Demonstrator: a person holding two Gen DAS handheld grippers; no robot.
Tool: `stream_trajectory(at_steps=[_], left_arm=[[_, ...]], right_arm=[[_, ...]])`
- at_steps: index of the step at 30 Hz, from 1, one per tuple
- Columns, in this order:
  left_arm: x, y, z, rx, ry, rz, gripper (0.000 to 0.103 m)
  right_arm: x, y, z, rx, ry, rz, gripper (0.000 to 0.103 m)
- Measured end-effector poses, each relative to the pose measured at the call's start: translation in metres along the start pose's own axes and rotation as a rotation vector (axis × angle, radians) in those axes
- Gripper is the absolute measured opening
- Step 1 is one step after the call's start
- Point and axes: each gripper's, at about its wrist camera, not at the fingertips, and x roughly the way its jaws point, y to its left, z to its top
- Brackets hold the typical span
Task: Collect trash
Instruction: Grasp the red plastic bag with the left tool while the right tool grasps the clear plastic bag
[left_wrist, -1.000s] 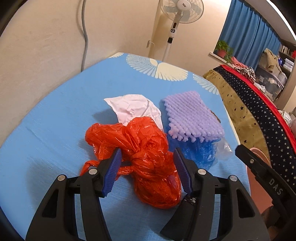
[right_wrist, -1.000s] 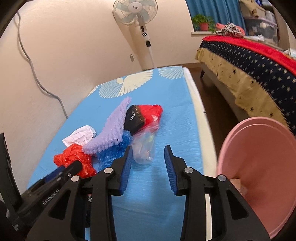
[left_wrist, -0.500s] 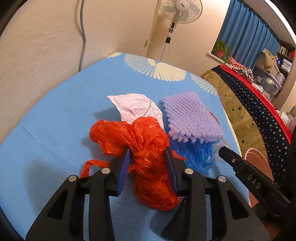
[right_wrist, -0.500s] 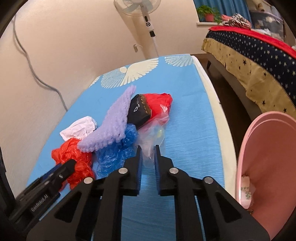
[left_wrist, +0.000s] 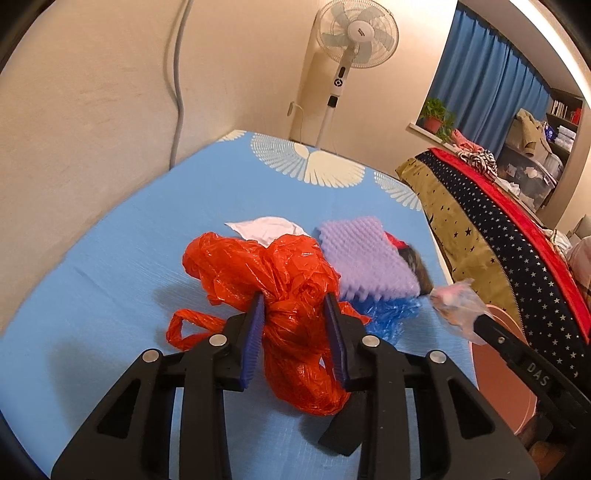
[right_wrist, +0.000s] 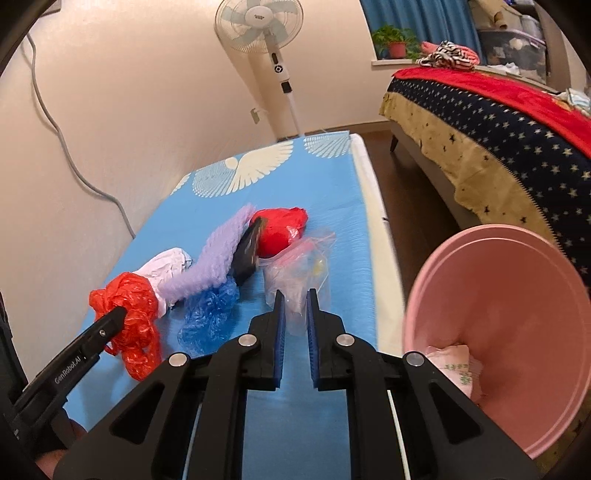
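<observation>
My left gripper (left_wrist: 295, 306) is shut on a crumpled orange plastic bag (left_wrist: 273, 266), lifted off the blue mat (left_wrist: 129, 266); the bag also shows in the right wrist view (right_wrist: 127, 306). My right gripper (right_wrist: 294, 301) is shut on a clear plastic bag (right_wrist: 299, 269) and holds it above the mat; it shows in the left wrist view (left_wrist: 456, 306) too. On the mat lie white paper (left_wrist: 266, 227), a purple foam sheet (left_wrist: 364, 254), a blue plastic bag (right_wrist: 210, 306), a black wrapper (right_wrist: 247, 254) and a red bag (right_wrist: 280, 229).
A pink bin (right_wrist: 509, 314) stands at the right of the mat, with a pale wrapper (right_wrist: 454, 365) inside. A bed with a starred blanket (right_wrist: 498, 122) lies beyond it. A standing fan (left_wrist: 351, 55) and a wall with a cable (left_wrist: 177, 74) border the mat.
Both grippers closed from open: the left on the orange bag, the right on the clear bag. Both bags have risen off the mat, and the right gripper moved toward the bin.
</observation>
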Motion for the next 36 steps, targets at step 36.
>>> stream_trajectory(at_steps=[36], left_arm=[[-0.065, -0.018, -0.003, 0.127, -0.086, -0.063, 0.032]], right_arm=[[-0.098, -0.007, -0.01, -0.047, -0.113, -0.086, 0.011]])
